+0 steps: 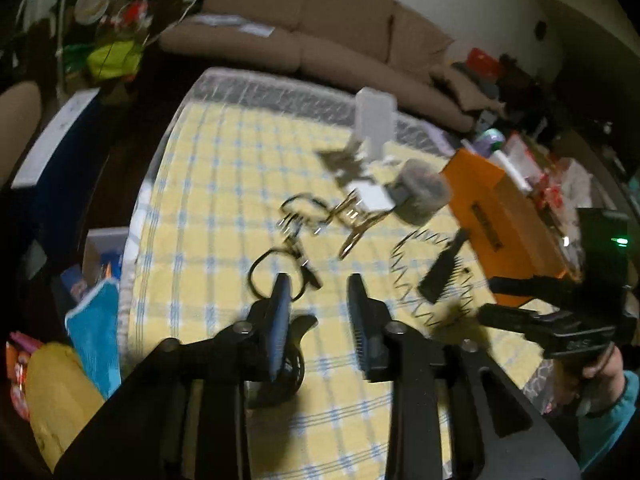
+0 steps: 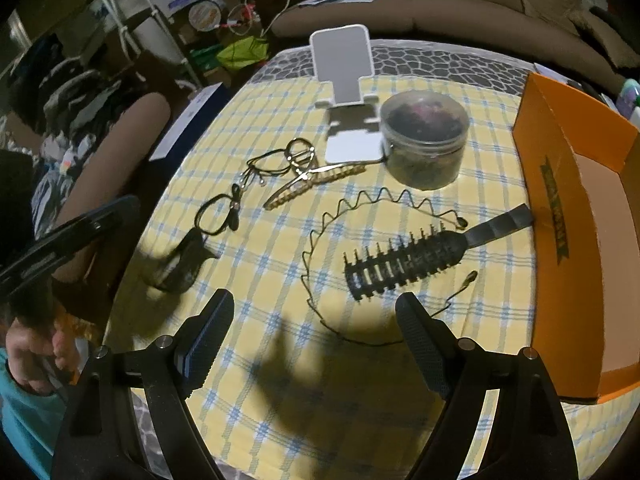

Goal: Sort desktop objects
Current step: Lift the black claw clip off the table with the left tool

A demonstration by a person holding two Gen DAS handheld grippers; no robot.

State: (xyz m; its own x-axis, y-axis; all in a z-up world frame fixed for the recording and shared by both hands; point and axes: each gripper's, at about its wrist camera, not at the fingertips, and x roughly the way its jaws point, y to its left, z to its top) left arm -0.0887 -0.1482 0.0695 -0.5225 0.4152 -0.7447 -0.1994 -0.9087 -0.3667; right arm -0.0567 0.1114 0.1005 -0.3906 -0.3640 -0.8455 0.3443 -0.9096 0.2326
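Desktop clutter waiting beside an orange cardboard box (image 2: 560,184) on the yellow-checked bench (image 2: 256,272).

Left of the box, the white plastic phone stand (image 2: 344,68) looks rigid but top-heavy, so grip its base. Nearer the box, the clear round jar (image 2: 424,148) seems smooth and slippery; take it across its sides. The black vented hairbrush (image 2: 404,264), its handle touching the box, looks light and stiff; hold the handle. The thin wavy wire headband (image 2: 384,190) around the brush is springy. Further left, the gold claw clip (image 2: 312,180) looks hard, and the black-rimmed glasses (image 2: 234,202) are fragile; lift them by the bridge. The box's green banner lettering is unreadable. The right gripper (image 2: 314,298) has its jaws spread wide and empty above the brush; the left gripper (image 1: 319,280) has its jaws narrower, with nothing between.
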